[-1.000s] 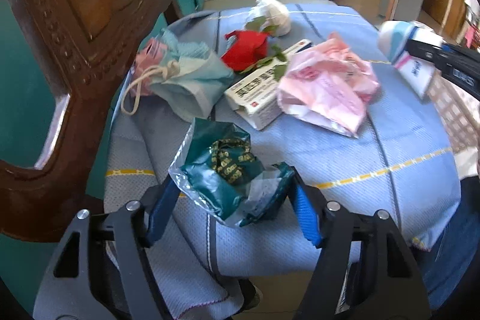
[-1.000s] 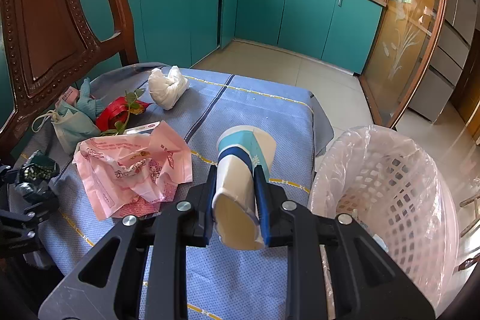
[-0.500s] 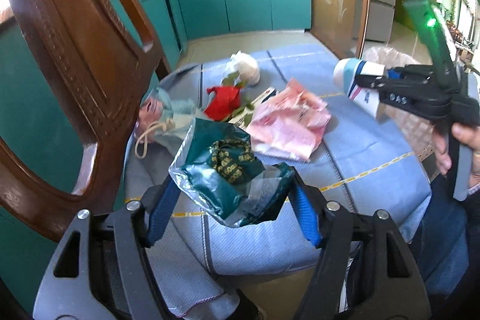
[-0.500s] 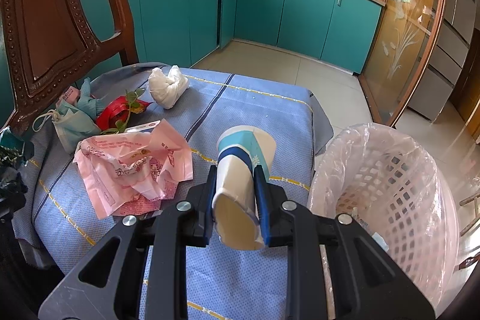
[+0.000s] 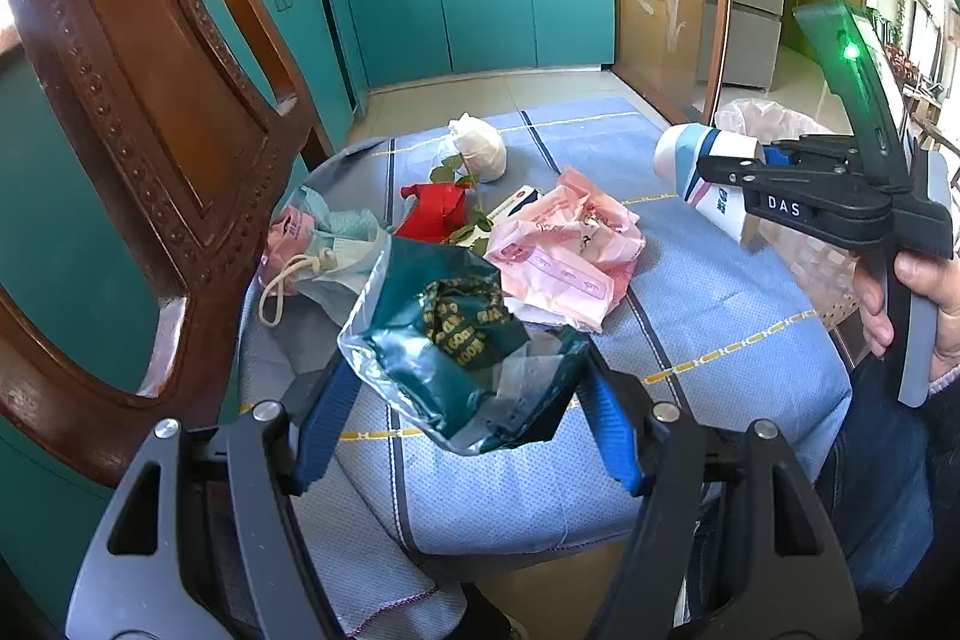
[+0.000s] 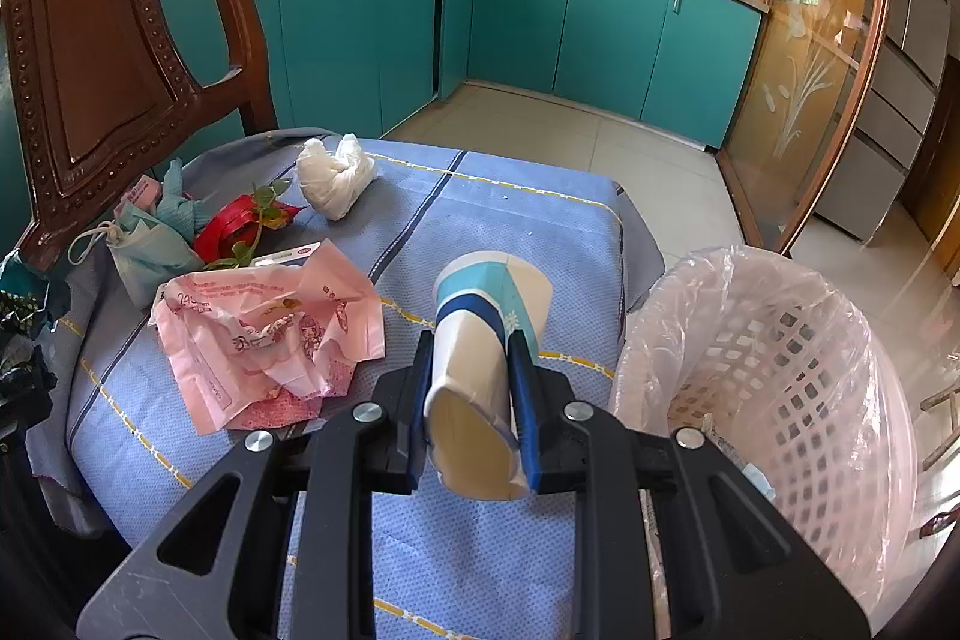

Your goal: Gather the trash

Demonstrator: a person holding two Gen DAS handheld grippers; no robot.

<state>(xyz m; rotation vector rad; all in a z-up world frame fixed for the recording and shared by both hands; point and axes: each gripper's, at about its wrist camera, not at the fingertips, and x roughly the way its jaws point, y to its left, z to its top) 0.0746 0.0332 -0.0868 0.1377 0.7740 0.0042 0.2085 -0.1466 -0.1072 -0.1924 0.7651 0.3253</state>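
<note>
Trash-wise, the green foil wrapper [image 5: 462, 340] sits pinched in the left gripper [image 5: 462, 400] off the table's [image 6: 480, 550] left edge; right gripper [image 6: 474, 388] squeezes a paper cup [image 6: 480, 340] near the right edge, beside the lined basket [image 6: 780, 370], holding scraps.

White cardboard box [image 5: 510, 211] mostly buried under crumpled pink plastic bag [image 5: 564, 250], label unreadable. White lattice waste basket [image 6: 774, 382] contents too small to tell, far wall cut by frame edge. Gold lettering on dark green foil wrapper [image 5: 456, 334] crumpled, illegible.
</note>
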